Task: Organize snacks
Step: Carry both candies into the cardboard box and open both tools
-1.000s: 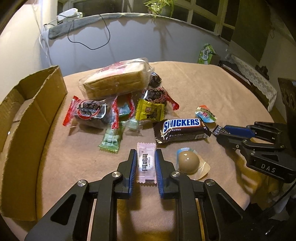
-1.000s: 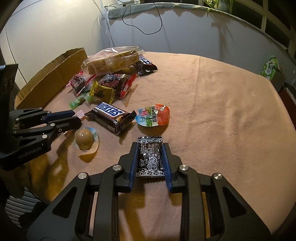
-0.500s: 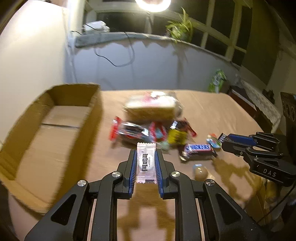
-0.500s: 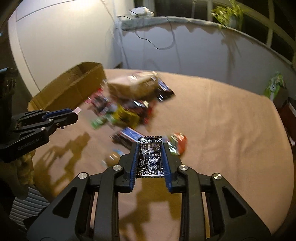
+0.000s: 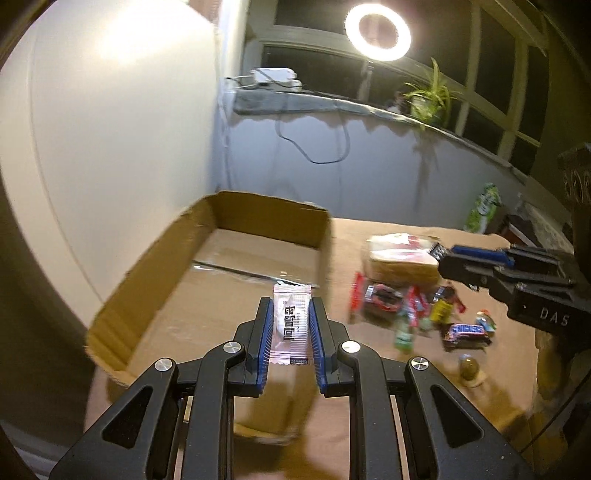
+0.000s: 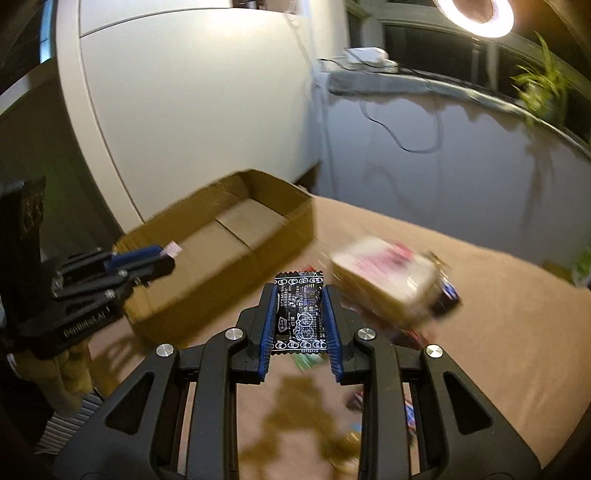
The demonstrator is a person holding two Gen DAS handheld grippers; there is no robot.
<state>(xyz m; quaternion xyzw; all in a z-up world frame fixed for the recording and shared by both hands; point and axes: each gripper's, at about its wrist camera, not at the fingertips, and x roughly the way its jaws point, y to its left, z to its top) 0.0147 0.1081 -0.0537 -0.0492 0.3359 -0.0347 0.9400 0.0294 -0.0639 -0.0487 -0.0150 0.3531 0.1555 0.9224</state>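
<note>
Carrying step: left tongs (image 5: 291,332) grip a pink sachet (image 5: 291,325), right tongs (image 6: 300,317) a black packet (image 6: 300,314); next, release over the box (image 5: 236,266).

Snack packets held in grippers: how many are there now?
2. The pale packet is in the left gripper; the black packet is in the right gripper.

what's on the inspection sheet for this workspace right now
surface: table under a tan cloth
job's things: open cardboard box, nothing seen inside; snack pile beside it
clutter: nothing seen
grippers: left tool shut on a white packet; right tool shut on a black packet
cables: black cable hanging down the wall
surroundings: ring light, potted plant, dark windows
</note>
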